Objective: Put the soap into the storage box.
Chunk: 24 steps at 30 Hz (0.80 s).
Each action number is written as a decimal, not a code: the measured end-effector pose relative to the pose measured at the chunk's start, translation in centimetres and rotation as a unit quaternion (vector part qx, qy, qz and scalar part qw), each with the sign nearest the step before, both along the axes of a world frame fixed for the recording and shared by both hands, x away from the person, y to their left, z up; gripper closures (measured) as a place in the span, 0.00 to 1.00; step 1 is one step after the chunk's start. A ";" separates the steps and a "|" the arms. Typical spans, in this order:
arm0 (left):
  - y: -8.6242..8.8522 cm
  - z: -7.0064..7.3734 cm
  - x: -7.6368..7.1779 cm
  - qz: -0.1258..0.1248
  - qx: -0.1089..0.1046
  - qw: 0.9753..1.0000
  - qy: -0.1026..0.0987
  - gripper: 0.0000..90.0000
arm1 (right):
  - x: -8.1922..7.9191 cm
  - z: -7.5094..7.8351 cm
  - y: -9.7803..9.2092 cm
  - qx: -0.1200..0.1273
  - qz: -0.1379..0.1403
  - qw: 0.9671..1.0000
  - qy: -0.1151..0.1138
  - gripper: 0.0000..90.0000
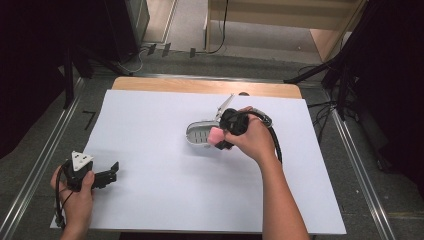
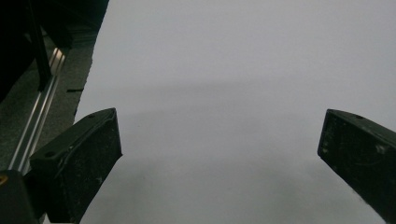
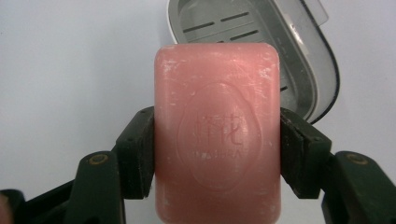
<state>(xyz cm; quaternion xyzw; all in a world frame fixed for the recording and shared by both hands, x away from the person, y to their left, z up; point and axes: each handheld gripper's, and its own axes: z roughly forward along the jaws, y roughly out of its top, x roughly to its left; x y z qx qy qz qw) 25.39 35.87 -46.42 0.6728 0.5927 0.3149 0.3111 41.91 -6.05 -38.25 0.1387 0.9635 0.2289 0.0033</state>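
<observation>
Open grey soap box (image 1: 202, 134) on the white surface (image 1: 165, 190), slotted tray empty, right gripper (image 1: 220, 140) jaws pinching a pink soap (image 3: 217, 135) just above the box's near edge, stamped lettering legible in the right gripper view, left gripper (image 1: 111, 173) well apart at the surface's left, jaws spread over bare surface.

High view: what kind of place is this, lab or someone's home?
Most likely a lab or recording rig, not a home: the table is covered by a plain white sheet, metal rails run along both sides, and dark stands and loose cables surround it.
</observation>
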 end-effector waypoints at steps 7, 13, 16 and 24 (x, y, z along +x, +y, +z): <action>0.0 0.0 0.0 0.000 0.000 1.000 0.000 0.00 | 0.5 0.4 0.8 -0.009 0.011 1.000 -0.005 0.43; 0.0 0.0 0.0 -0.001 -0.001 1.000 0.000 0.00 | 1.0 0.7 1.3 -0.011 0.022 1.000 -0.012 0.43; 0.0 0.0 0.0 -0.001 0.000 1.000 0.000 0.00 | 1.2 0.8 1.5 -0.009 0.023 1.000 -0.010 0.43; 0.0 0.0 0.1 -0.001 -0.002 1.000 0.002 0.00 | 1.8 0.8 2.2 -0.010 0.034 0.999 -0.012 0.43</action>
